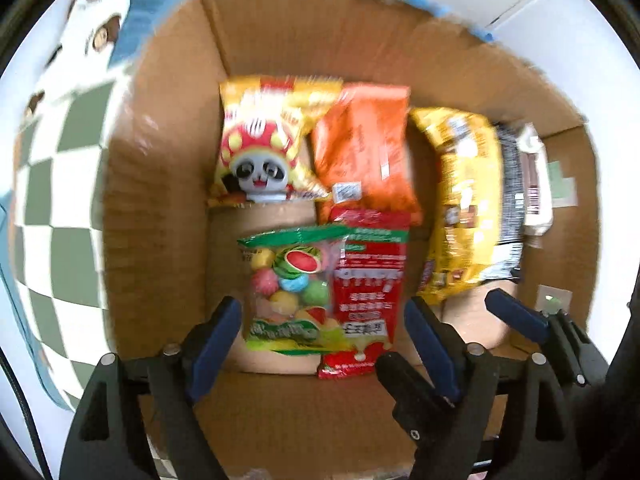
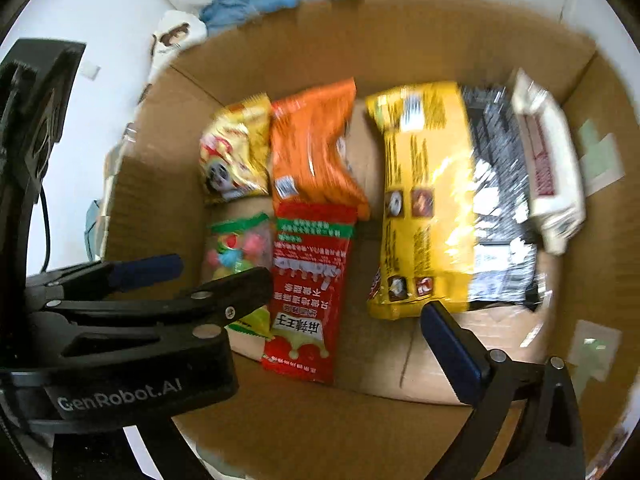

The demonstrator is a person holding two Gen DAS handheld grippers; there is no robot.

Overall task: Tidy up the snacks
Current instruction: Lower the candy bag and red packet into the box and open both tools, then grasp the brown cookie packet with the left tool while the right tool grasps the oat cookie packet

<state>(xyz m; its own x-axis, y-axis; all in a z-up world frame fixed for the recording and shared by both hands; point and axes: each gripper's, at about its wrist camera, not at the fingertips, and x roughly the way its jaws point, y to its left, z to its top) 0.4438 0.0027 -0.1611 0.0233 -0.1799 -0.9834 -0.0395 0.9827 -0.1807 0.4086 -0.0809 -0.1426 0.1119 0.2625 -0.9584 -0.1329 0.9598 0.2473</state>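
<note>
Left-wrist view looked straight down into an open cardboard box (image 1: 168, 184). Nearest the lens, the left gripper (image 1: 324, 340) stood with its blue-padded jaws spread wide and nothing pinched; a clear candy bag (image 1: 288, 288) with a watermelon print and a red packet (image 1: 368, 292) lay flat on the box floor between and beyond the pads, not pressed by either. One blue pad of the right gripper (image 1: 516, 314) showed just to the right, clear of the snacks. Farther in, a yellow panda bag (image 1: 260, 140) and an orange packet (image 1: 366, 148) lay side by side against the far wall, the orange one overlapping the red packet's top edge. To their right a large yellow bag (image 1: 460, 204) lay lengthwise, then a black-and-silver pack (image 1: 510, 200) and a white pack (image 1: 536, 184) at the right wall. Outside the box, a green-and-white checked cloth (image 1: 56, 200) and blue fabric (image 1: 160, 4) were seen. Right-wrist view: only one finger (image 2: 452, 352) of its own gripper showed, so the spread could not be read from that picture, but it gripped nothing; it hung above bare cardboard just near the large yellow bag's lower end. Picture blurred; print mostly unreadable.
</note>
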